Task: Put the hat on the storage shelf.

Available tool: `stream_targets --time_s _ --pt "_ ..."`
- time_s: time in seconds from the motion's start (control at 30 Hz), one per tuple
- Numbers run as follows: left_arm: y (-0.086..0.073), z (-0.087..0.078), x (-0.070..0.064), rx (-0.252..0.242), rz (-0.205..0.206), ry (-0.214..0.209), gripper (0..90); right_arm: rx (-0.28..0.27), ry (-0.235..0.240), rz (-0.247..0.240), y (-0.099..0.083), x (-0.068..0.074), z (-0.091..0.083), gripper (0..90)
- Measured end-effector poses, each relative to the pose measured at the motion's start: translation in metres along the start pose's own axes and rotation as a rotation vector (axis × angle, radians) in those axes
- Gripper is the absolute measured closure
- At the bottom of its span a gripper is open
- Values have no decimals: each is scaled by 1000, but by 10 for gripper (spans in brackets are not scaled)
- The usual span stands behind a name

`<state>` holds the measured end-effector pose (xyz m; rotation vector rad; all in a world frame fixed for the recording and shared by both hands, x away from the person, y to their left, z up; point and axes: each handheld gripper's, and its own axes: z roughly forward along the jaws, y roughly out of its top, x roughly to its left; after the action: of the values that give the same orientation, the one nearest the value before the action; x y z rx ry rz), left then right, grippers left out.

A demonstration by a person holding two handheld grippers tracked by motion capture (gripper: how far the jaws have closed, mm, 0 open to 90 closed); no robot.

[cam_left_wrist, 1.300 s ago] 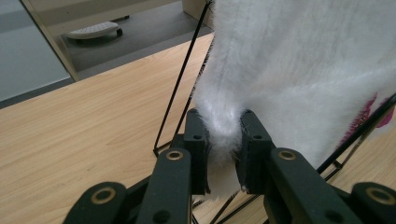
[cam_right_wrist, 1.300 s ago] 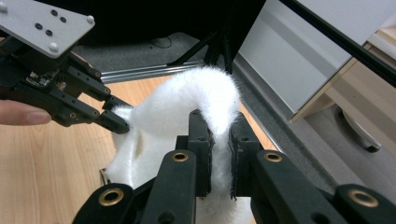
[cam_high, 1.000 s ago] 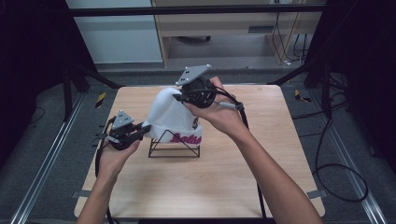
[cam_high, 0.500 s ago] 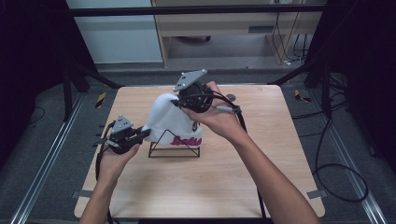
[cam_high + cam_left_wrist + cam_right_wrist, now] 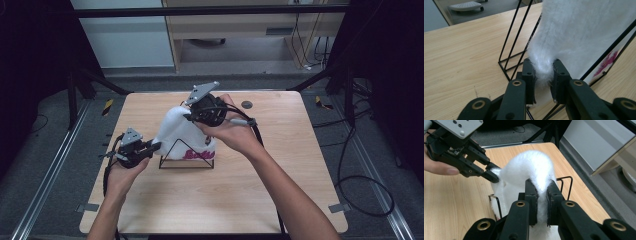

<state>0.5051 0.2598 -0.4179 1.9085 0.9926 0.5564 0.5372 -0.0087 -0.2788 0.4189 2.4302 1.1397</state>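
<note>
A white fluffy cloth (image 5: 181, 131) with pink lettering (image 5: 199, 154) drapes over a black wire stand (image 5: 186, 156) at the middle of the wooden table (image 5: 280, 170). My left gripper (image 5: 153, 146) is shut on the cloth's lower left edge, the fluffy cloth (image 5: 584, 32) pinched between its jaws (image 5: 543, 80). My right gripper (image 5: 189, 115) is shut on the cloth's top, a fold of the white cloth (image 5: 529, 170) squeezed between its pads (image 5: 541, 191). The left gripper (image 5: 492, 175) also appears in the right gripper view, biting the cloth's far edge.
A small dark round thing (image 5: 246, 104) lies near the table's far edge. Black cables (image 5: 360, 180) trail on the floor at the right. Metal rails (image 5: 45, 180) run along the floor at the left. A cabinet (image 5: 240, 30) stands behind the table.
The right gripper has moved slightly toward the person and down with the cloth's top. The left gripper keeps its grip at the lower left edge, almost unmoved.
</note>
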Motion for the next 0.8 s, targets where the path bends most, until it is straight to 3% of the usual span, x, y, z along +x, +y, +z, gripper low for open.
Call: stream_targets --time_s 0.8 --pt "-15 5 5 28 -19 -4 754 24 33 5 -8 9 15 827"
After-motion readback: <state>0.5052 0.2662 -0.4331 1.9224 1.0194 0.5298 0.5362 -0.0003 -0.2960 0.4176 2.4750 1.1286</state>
